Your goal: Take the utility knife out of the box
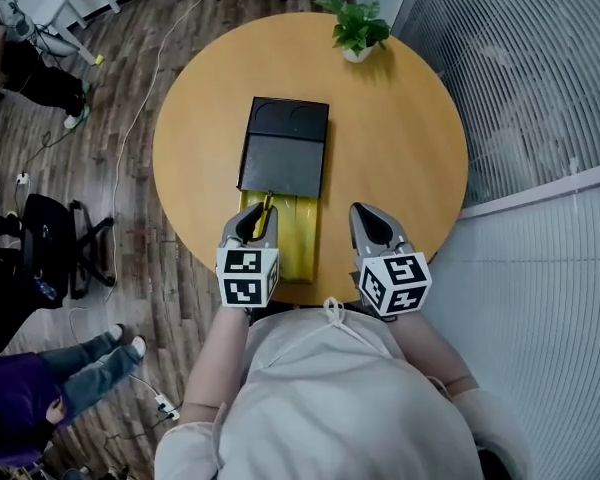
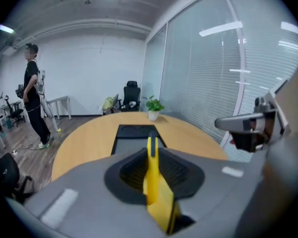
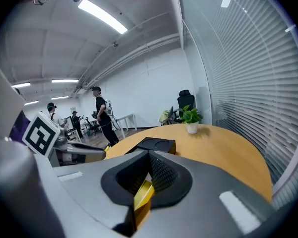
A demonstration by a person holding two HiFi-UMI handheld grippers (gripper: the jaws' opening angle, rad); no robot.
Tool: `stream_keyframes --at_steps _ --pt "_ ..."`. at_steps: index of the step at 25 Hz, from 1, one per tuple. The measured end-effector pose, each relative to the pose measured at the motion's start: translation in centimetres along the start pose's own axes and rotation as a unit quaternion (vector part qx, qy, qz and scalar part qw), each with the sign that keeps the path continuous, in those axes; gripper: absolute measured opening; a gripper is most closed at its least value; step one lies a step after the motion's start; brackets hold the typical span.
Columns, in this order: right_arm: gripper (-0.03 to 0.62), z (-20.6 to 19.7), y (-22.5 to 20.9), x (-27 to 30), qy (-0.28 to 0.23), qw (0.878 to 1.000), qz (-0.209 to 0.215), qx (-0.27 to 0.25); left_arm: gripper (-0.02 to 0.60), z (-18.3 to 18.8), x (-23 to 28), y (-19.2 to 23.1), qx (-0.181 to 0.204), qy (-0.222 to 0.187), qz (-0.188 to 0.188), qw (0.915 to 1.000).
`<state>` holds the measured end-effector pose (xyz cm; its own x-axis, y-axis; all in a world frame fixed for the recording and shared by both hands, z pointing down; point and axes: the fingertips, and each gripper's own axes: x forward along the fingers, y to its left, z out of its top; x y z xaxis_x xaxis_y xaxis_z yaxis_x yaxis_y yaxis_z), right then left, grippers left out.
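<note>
A black box (image 1: 285, 153) lies on the round wooden table (image 1: 400, 138), its yellow inner tray (image 1: 302, 240) slid out toward me. My left gripper (image 1: 262, 208) hangs over the tray's near left part, shut on a yellow utility knife (image 1: 267, 206). In the left gripper view the knife (image 2: 152, 175) stands on edge between the pads, its dark tip poking out past them toward the box (image 2: 136, 132). My right gripper (image 1: 365, 211) hovers to the right of the tray, fingertips together. In its own view (image 3: 149, 155) a yellow sliver shows low in the gap; I cannot tell what it is.
A small potted plant (image 1: 357, 28) stands at the table's far edge. A slatted glass wall (image 1: 540, 78) runs along the right. On the left, the wooden floor holds cables, an office chair (image 1: 55, 238) and seated people. A person (image 2: 34, 95) stands farther off.
</note>
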<state>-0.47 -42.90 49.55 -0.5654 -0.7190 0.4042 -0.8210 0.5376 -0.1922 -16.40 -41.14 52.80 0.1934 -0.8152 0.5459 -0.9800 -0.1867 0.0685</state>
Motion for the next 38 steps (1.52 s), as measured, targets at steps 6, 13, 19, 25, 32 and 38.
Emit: stream_keyframes --at_steps 6,13,19,25,32,38 --pt "0.000 4.0 2.0 -2.1 -0.049 0.999 -0.012 -0.014 0.066 8.7 -6.5 -0.5 0.004 -0.139 -0.012 0.9902" --pt "0.000 7.1 3.2 -4.2 -0.089 0.995 -0.032 -0.024 0.067 13.7 -11.4 -1.1 0.033 -0.220 -0.015 0.9749" --pt "0.000 7.8 3.8 -4.5 -0.093 0.995 -0.038 -0.030 0.067 14.2 -12.0 -1.3 0.046 -0.225 -0.019 0.9731" --pt "0.000 7.6 4.0 -4.3 -0.090 0.995 -0.040 -0.030 0.067 14.0 -11.6 -1.2 0.044 -0.221 -0.021 0.9740" --pt "0.000 7.4 4.2 -4.0 -0.087 0.995 -0.040 -0.029 0.067 13.9 -11.3 -1.2 0.047 -0.218 -0.021 0.9746" --pt "0.000 7.3 4.5 -3.9 -0.085 0.995 -0.039 -0.030 0.067 13.7 -11.3 -1.2 0.046 -0.217 -0.023 0.9749"
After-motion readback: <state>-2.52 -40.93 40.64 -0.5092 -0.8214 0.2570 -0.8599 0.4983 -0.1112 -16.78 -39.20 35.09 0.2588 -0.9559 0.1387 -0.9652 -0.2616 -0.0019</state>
